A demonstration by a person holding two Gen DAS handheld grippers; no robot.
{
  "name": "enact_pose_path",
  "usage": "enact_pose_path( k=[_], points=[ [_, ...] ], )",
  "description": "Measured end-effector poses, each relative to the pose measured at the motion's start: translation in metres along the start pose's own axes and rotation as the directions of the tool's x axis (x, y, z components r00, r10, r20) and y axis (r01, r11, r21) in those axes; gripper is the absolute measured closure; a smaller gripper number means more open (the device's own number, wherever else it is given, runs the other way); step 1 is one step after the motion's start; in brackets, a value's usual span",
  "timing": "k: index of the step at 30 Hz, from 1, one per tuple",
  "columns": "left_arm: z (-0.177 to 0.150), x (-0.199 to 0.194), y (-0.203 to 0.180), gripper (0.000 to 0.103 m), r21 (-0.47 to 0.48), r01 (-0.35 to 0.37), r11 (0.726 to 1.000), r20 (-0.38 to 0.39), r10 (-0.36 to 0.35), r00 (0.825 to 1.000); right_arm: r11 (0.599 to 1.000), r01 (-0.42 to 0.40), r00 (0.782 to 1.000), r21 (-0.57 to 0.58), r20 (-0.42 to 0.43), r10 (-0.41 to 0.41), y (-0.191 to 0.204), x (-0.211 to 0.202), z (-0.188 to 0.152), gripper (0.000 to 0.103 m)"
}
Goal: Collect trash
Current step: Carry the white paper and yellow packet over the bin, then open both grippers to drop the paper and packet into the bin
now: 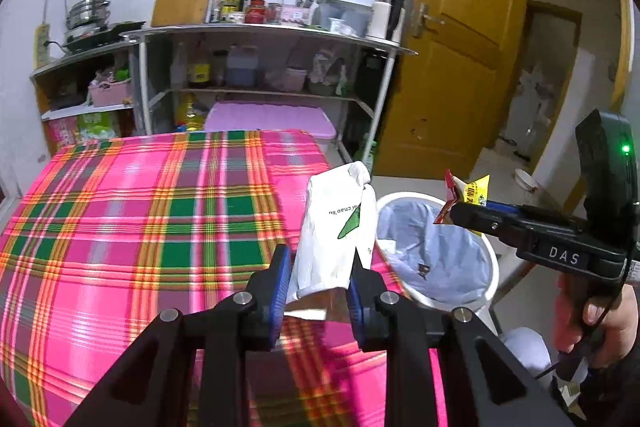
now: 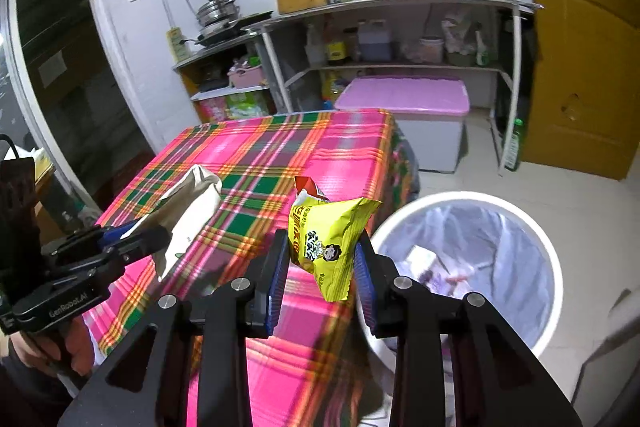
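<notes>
Trash in two pieces, both lifted clear of the plaid tablecloth point(image 1: 120, 227): white pouch point(image 1: 336, 235) pinched at its lower end between the pads of the left gripper point(image 1: 320, 287), yellow snack wrapper point(image 2: 328, 243) clamped across its middle by the right gripper point(image 2: 322, 267). Jaws narrow on both tools, each closed on its item. White bin point(image 2: 554, 251) with pale liner on the floor just beside the table corner, at about 3 o'clock of the wrapper in the right wrist view and at about 3 o'clock of the pouch in the left; some scraps already inside. Probable step: carry toward the bin, release not yet begun. Risks: pouch gripped only by its foot, hence liable to swing or slip out short of the rim; light wrapper liable to drift onto the floor if let go before it is over the opening; two tools converging on one mouth, hence possible collision.
</notes>
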State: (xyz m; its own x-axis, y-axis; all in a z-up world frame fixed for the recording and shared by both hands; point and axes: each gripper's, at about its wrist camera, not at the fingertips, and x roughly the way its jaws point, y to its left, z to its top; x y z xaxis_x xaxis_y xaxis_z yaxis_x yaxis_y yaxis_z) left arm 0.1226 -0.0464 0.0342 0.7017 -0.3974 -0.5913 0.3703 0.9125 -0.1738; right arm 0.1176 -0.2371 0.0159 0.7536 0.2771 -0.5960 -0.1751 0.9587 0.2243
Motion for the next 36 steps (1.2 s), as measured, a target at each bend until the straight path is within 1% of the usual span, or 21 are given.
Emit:
enact_pose_path(
  k=[9, 17, 25, 30, 32, 34, 36],
  points=[
    [0.0, 0.023, -0.035, 0.076, 0.04, 0.046, 0.998, -0.031, -0.045, 0.999, 0.995, 0.06, 0.998, 0.076, 0.001, -0.06, -0.045, -0.013, -0.012, 0.07],
    [0.004, 0.054, -0.065, 0.076, 0.079, 0.084, 0.993, -0.069, -0.079, 0.995, 0.986, 0.101, 0.995, 0.133, -0.034, -0.097, -0.079, -0.012, -0.024, 0.07],
    [0.006, 0.1, -0.092, 0.076, 0.1, 0.127, 0.987, -0.135, -0.113, 0.984, 0.977, 0.132, 0.989, 0.167, -0.086, -0.119, -0.107, 0.0, -0.034, 0.069],
    [0.006, 0.122, -0.1, 0.076, 0.1, 0.144, 0.985, -0.17, -0.125, 0.977, 0.973, 0.147, 0.985, 0.18, -0.115, -0.127, -0.12, 0.006, -0.042, 0.068],
    [0.005, 0.133, -0.104, 0.076, 0.101, 0.15, 0.984, -0.186, -0.129, 0.974, 0.972, 0.15, 0.983, 0.184, -0.129, -0.127, -0.124, 0.01, -0.043, 0.065],
    [0.003, 0.14, -0.107, 0.076, 0.104, 0.159, 0.982, -0.201, -0.136, 0.97, 0.971, 0.152, 0.982, 0.182, -0.139, -0.128, -0.126, 0.013, -0.044, 0.065],
    [0.002, 0.146, -0.109, 0.076, 0.107, 0.164, 0.981, -0.216, -0.138, 0.967, 0.971, 0.158, 0.98, 0.177, -0.15, -0.132, -0.126, 0.016, -0.044, 0.06]
  ],
)
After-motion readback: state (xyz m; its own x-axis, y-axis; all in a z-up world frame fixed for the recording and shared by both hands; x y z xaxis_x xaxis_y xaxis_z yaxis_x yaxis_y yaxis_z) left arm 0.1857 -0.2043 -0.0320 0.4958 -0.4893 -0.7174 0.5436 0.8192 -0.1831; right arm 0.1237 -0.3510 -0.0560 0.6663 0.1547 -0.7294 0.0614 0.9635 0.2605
